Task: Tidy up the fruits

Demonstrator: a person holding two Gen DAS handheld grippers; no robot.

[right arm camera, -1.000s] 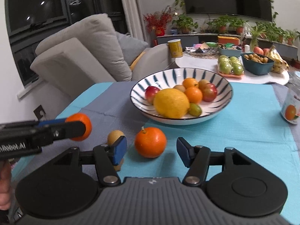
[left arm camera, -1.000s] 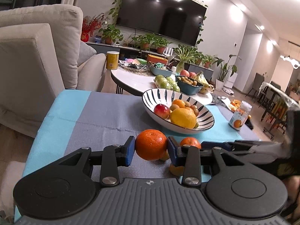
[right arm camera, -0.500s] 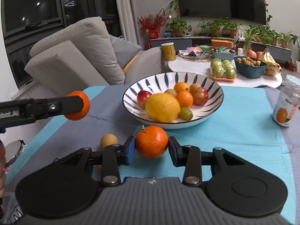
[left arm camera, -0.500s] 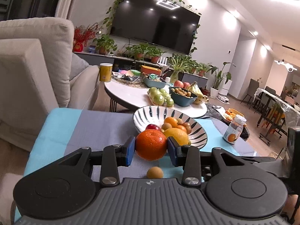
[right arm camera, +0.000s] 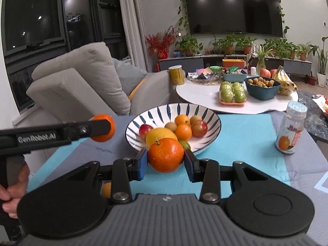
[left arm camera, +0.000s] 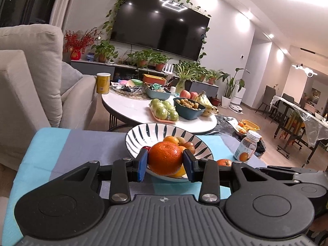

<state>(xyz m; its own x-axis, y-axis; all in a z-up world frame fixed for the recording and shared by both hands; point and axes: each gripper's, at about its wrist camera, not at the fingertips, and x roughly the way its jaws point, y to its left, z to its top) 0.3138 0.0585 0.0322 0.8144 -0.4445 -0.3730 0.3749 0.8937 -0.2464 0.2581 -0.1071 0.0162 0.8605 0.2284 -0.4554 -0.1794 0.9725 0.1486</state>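
Note:
My left gripper (left arm camera: 165, 165) is shut on an orange (left arm camera: 164, 153), held in the air just in front of the striped bowl (left arm camera: 141, 132). The right wrist view shows that orange (right arm camera: 102, 135) from the side, left of the bowl (right arm camera: 213, 121). My right gripper (right arm camera: 165, 163) is shut on a second orange with a short stem (right arm camera: 166, 153), raised above the blue cloth at the bowl's near rim. The bowl holds a lemon (right arm camera: 158, 134), small oranges and reddish fruits. A small yellow fruit (right arm camera: 106, 189) lies on the cloth, half hidden under my right gripper.
A small bottle with an orange label (right arm camera: 290, 132) stands on the cloth at the right. Behind the bowl is a white round table (right arm camera: 196, 94) with green apples, a dark bowl and bananas. A grey sofa (right arm camera: 82, 86) stands to the left.
The right gripper shut on the stemmed orange and lifted it off the cloth. Both grippers rose and moved towards the bowl with their oranges.

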